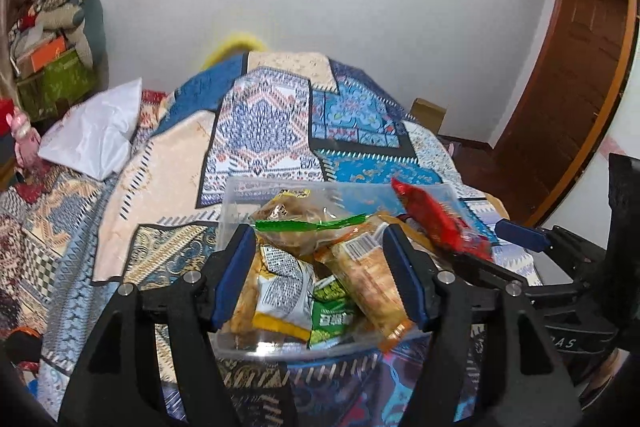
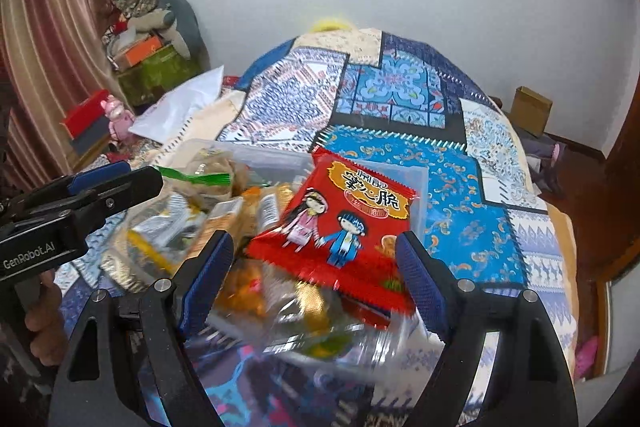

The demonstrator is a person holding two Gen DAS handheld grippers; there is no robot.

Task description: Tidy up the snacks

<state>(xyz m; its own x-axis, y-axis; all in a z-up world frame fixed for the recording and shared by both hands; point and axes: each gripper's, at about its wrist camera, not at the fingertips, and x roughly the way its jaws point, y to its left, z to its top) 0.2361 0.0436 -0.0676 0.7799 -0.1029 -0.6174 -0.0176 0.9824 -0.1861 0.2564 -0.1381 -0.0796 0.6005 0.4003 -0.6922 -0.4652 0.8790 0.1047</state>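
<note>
Both grippers, L (image 1: pixel 320 275) & R (image 2: pixel 316 283), jaws apart, over clear bin (image 1: pixel 232 195); red pkt (image 2: pixel 340 219) at R's 12 o'clock, prob. just dropped in.

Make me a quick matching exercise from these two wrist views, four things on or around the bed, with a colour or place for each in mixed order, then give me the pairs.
Things:
1. cartoon snack packet
2. clear plastic box
3. white plastic bag
4. cardboard box

Descriptions:
A. on the floor by the wall, right of the bed
B. red, lying at the right side of the snack pile
C. crumpled on the left part of the bed
D. see-through, holding the snack packets

Pairs: 1-B, 2-D, 3-C, 4-A
</note>
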